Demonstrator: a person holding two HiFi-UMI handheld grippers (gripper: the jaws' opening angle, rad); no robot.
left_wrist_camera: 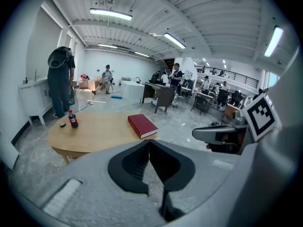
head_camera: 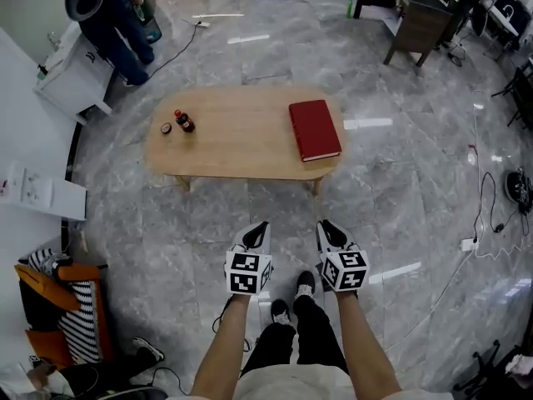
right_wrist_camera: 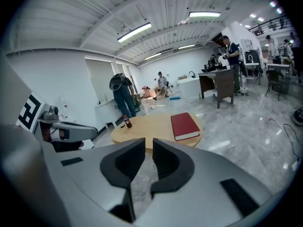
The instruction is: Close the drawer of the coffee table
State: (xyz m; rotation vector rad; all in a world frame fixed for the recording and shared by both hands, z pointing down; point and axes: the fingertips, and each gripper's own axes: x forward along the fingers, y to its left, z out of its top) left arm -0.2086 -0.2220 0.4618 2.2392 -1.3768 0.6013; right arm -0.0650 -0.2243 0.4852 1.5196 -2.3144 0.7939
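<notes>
The head view looks steeply down from above, standing back from the oval light-wood coffee table (head_camera: pixel 241 152). The left gripper (head_camera: pixel 261 228) and the right gripper (head_camera: pixel 326 227) show on the table's near side. Each gripper view looks forward along its own jaws, from a lower height, towards that table, which is well apart from them. All three views share the tabletop, the red hardback book (head_camera: pixel 314 129) and the small dark bottle (head_camera: pixel 184 122).

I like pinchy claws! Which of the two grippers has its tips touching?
The left gripper: its jaw tips meet, with nothing between them. The right gripper shows a narrow gap between its tips, also empty.
</notes>
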